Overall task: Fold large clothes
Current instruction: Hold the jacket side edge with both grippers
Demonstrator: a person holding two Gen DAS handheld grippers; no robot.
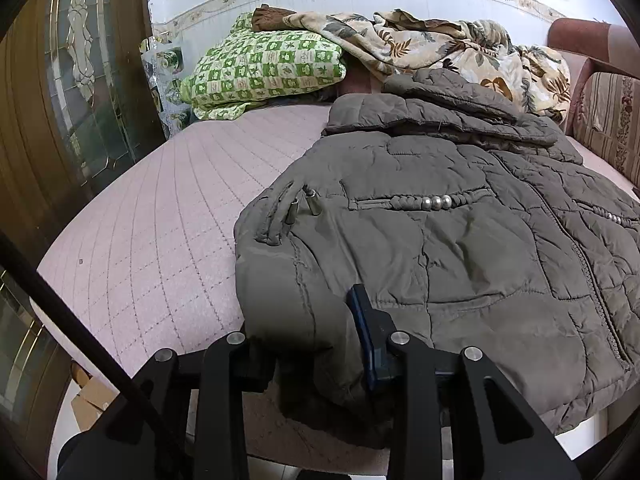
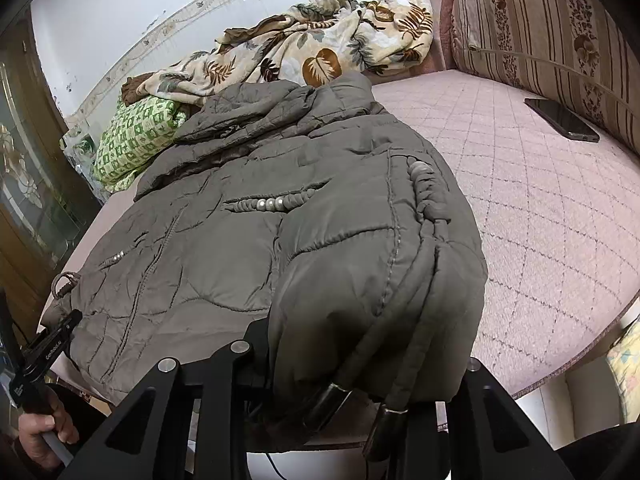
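Left wrist view shows our jacket [image 1: 460, 240] spread on the bed [image 1: 160, 220], hem toward us. Both tongs, left [image 1: 316, 344] and right [image 2: 352, 360], are pinched nearly closed on bunched hem corners. We should lift both evenly and carry the hem toward the hood [image 1: 432, 108], keeping the drawcords [image 2: 360, 392] clear.

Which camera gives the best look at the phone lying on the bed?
The right wrist view. The dark phone lies flat on the pink quilted bed cover, close beside the striped cushion, well clear of the grey jacket. The left wrist view does not show it at all.
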